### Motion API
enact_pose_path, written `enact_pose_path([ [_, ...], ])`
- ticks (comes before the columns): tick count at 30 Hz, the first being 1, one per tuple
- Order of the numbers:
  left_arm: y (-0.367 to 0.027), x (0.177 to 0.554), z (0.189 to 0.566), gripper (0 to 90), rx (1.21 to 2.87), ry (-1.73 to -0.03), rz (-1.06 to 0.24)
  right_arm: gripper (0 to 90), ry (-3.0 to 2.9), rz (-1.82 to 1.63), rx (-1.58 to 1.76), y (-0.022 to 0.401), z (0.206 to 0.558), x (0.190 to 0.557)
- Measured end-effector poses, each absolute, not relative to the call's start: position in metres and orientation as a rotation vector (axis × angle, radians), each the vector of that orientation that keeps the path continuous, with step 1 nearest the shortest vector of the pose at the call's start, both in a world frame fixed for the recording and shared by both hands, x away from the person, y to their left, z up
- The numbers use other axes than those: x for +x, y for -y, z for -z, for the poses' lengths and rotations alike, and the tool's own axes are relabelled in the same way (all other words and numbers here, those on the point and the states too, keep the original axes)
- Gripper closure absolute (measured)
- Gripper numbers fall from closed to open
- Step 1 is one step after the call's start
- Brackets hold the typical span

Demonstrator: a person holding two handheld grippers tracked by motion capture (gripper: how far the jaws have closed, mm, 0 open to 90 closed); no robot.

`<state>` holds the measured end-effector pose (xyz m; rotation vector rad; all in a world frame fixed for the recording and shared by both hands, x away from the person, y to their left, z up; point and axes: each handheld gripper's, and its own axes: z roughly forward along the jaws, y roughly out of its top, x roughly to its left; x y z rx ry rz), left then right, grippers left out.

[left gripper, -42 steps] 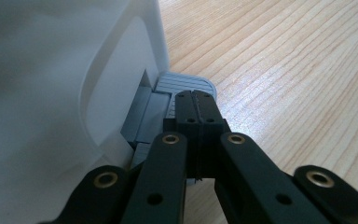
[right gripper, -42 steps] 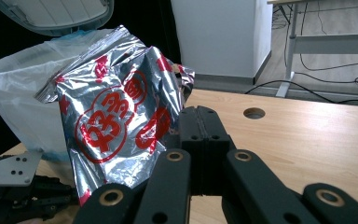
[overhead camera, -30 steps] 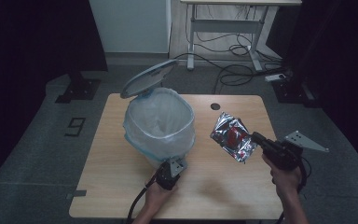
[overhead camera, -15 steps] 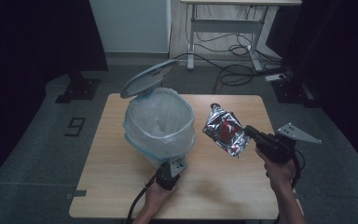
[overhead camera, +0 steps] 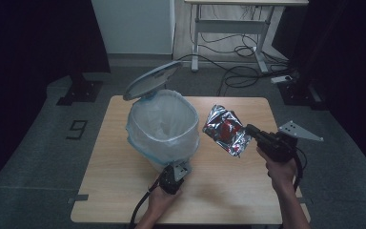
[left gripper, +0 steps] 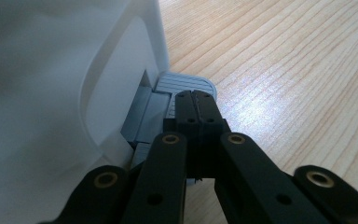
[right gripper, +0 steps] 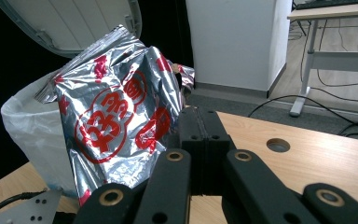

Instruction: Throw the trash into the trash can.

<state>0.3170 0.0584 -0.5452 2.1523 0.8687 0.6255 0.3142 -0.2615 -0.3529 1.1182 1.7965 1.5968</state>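
A white pedal bin (overhead camera: 164,129) with a clear liner stands on the wooden table (overhead camera: 228,183), its grey lid (overhead camera: 152,80) tipped up. My left gripper (overhead camera: 177,168) is shut, and its tips (left gripper: 195,95) rest on the grey pedal (left gripper: 186,83) at the bin's foot. A crinkled silver foil bag with red print (overhead camera: 224,130) hangs in the air just right of the bin's rim. My right gripper (overhead camera: 249,129) is shut on the bag's edge. In the right gripper view the foil bag (right gripper: 116,121) stands in front of the lined bin (right gripper: 25,126) and the raised lid (right gripper: 74,18).
A round cable hole (right gripper: 278,144) is in the table top on the right. Behind the table stand a white cabinet (overhead camera: 133,24) and a desk frame (overhead camera: 228,33) with cables on the floor. A black stand base (overhead camera: 78,90) sits left of the table.
My right gripper has carried the foil bag left and slightly up, closer to the bin's rim. The left gripper has stayed on the pedal and the lid stays up.
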Motion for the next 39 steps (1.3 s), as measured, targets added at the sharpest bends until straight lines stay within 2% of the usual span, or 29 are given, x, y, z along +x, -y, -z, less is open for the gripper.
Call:
enact_pose_path([
  [39,-0.059,0.317,0.545,90.0,2.157,-0.862,-0.627,89.9,-1.815,-1.599,1.057,0.230,0.326,0.330],
])
